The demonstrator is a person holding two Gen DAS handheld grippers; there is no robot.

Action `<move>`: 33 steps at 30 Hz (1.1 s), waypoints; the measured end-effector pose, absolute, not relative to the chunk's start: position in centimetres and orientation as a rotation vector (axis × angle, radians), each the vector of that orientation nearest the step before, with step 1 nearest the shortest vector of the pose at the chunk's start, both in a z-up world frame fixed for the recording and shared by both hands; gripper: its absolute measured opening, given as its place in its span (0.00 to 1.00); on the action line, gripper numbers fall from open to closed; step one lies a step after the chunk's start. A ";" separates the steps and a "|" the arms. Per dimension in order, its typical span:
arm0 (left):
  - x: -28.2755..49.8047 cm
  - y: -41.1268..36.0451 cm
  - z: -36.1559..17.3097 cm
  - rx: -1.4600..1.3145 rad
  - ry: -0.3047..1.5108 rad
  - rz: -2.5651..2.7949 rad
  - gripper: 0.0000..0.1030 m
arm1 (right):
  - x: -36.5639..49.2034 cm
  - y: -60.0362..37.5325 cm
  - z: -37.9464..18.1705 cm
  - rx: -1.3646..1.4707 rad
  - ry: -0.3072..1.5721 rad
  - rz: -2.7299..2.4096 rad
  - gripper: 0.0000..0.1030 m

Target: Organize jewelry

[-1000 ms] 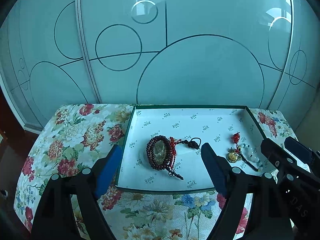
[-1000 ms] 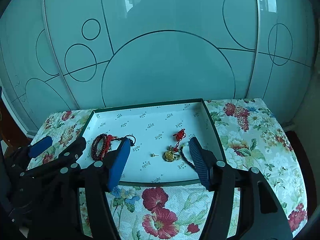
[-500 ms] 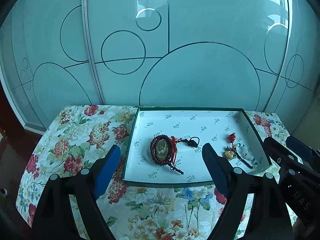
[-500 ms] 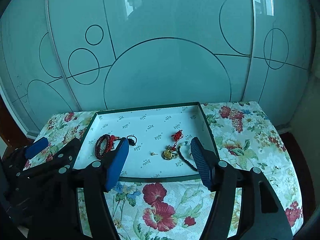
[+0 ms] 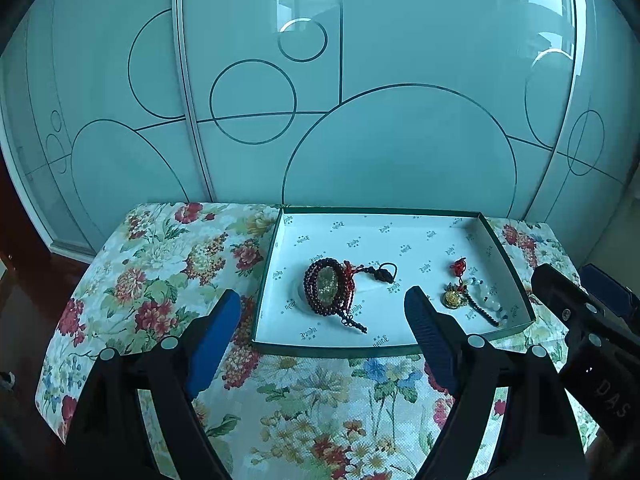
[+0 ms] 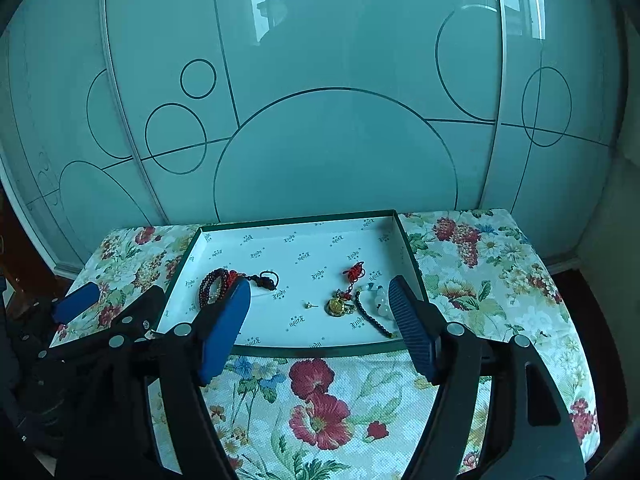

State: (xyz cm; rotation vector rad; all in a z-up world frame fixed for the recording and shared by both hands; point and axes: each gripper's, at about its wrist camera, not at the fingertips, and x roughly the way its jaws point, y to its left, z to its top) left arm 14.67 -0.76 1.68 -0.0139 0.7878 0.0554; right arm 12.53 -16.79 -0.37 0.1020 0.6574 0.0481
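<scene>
A shallow green-rimmed box (image 5: pixel 340 350) (image 6: pixel 316 350) with white printed lining lies on a flowered tablecloth. Inside it, a dark red bead bracelet (image 5: pixel 326 290) (image 6: pixel 214 286) with a greenish stone and a black tassel lies at the left. A gold pendant (image 5: pixel 452 298) (image 6: pixel 337 306) on red cord, with dark and pale beads (image 6: pixel 380 304), lies at the right. A tiny earring stud (image 6: pixel 309 304) rests between them. My left gripper (image 5: pixel 322 312) hovers open before the box, empty. My right gripper (image 6: pixel 320 300) is above the near rim, its jaws opening, nothing between them.
The flowered table (image 5: pixel 160 264) (image 6: pixel 492 280) stands against frosted glass sliding doors (image 5: pixel 360 120) with circle patterns. The right gripper's body (image 5: pixel 592 328) shows at the right edge of the left view; the left gripper's blue finger (image 6: pixel 76 300) shows at the left of the right view.
Both grippers have drawn back and up from the box, which looks smaller and farther. The right gripper's jaws have spread wider. The jewelry has not moved.
</scene>
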 end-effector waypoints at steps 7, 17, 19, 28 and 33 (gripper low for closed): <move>14.7 -0.5 1.7 -0.016 0.779 0.064 0.81 | 12.4 -16.7 -0.4 0.097 0.654 0.053 0.70; 14.8 -0.9 1.3 0.020 0.748 0.088 0.85 | 12.6 -16.7 -1.2 0.101 0.669 0.052 0.71; 14.8 -0.9 1.1 0.022 0.745 0.085 0.85 | 12.6 -16.8 -1.5 0.103 0.675 0.052 0.71; 15.2 -0.5 0.4 0.021 0.770 0.099 0.85 | 12.5 -18.0 -2.5 0.118 0.690 0.037 0.71; 15.3 0.4 -0.7 0.018 0.813 0.110 0.85 | 12.0 -19.6 -3.4 0.118 0.698 0.010 0.79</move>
